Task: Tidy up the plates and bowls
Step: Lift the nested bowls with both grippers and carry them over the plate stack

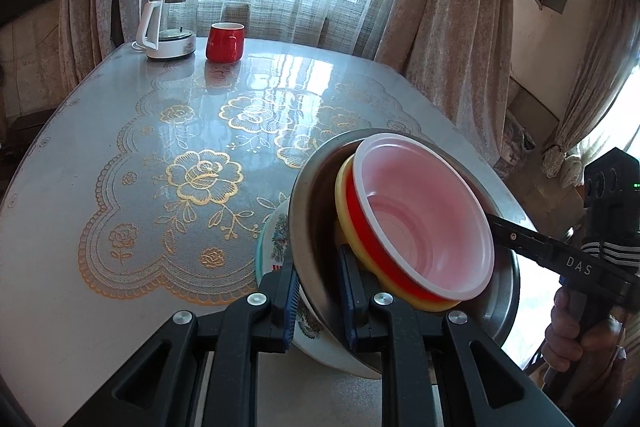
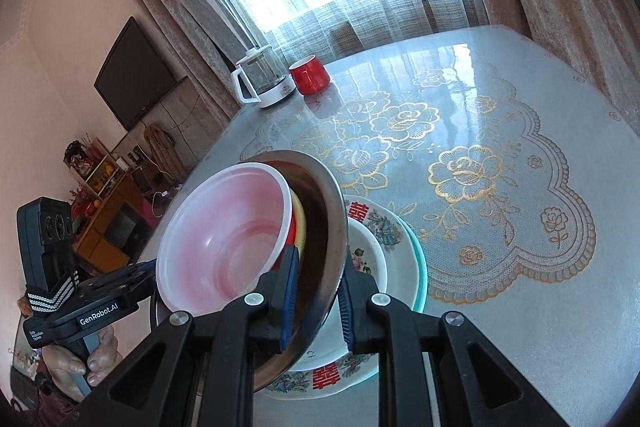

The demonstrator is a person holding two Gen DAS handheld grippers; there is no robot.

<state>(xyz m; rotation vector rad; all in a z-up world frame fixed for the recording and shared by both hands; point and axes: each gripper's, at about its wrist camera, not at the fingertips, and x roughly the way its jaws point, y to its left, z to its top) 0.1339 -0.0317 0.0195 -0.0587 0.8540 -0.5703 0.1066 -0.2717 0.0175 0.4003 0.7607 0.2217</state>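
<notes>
A steel bowl (image 1: 308, 211) holds a yellow bowl (image 1: 344, 195) and a red bowl with a white-pink inside (image 1: 424, 211), nested. The stack is tilted above floral plates (image 1: 280, 235) on the table. My left gripper (image 1: 320, 291) is shut on the steel bowl's rim at its near-left side. My right gripper (image 2: 316, 291) is shut on the opposite rim of the steel bowl (image 2: 324, 227), with the red bowl (image 2: 228, 227) to its left. Floral plates (image 2: 380, 223) with red characters and a teal-rimmed plate (image 2: 418, 259) lie under it. Each gripper shows in the other's view, at the right (image 1: 496, 223) and the left (image 2: 150, 269).
A glass kettle with a white handle (image 1: 166, 27) and a red mug (image 1: 225, 42) stand at the table's far edge by the curtained window. The table (image 1: 120, 163) has a gold floral lace cover. A TV and shelves (image 2: 132, 83) stand by the left wall.
</notes>
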